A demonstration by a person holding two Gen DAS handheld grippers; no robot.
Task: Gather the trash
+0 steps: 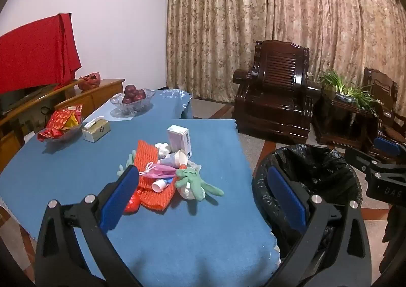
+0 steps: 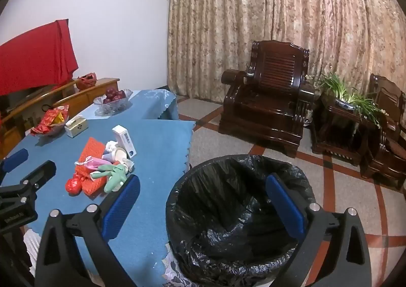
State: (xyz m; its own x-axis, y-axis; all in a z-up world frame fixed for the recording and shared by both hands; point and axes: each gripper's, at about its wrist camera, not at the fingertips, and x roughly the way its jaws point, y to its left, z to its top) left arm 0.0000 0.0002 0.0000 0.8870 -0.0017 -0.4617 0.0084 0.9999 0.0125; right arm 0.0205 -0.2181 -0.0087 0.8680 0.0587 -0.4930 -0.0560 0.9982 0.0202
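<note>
A heap of trash lies mid-table on the blue cloth (image 1: 177, 236): an orange foam net (image 1: 146, 157), a white box (image 1: 179, 138), a pink mask (image 1: 159, 170), a green glove (image 1: 192, 180), paper cups and a red wrapper (image 1: 133, 202). My left gripper (image 1: 201, 170) is open and holds nothing, hovering just short of the heap. A bin lined with a black bag (image 2: 228, 211) stands on the floor at the table's right edge. My right gripper (image 2: 203, 179) hangs open above the bin with nothing in it. The right wrist view shows the same heap (image 2: 101, 160) to its left.
At the back left stand a glass bowl of red fruit (image 1: 133, 99), a dish of red packets (image 1: 61, 124) and a tissue box (image 1: 96, 129). A dark wooden armchair (image 1: 276, 96) and a potted plant (image 1: 347, 91) stand beyond the bin on tiled floor.
</note>
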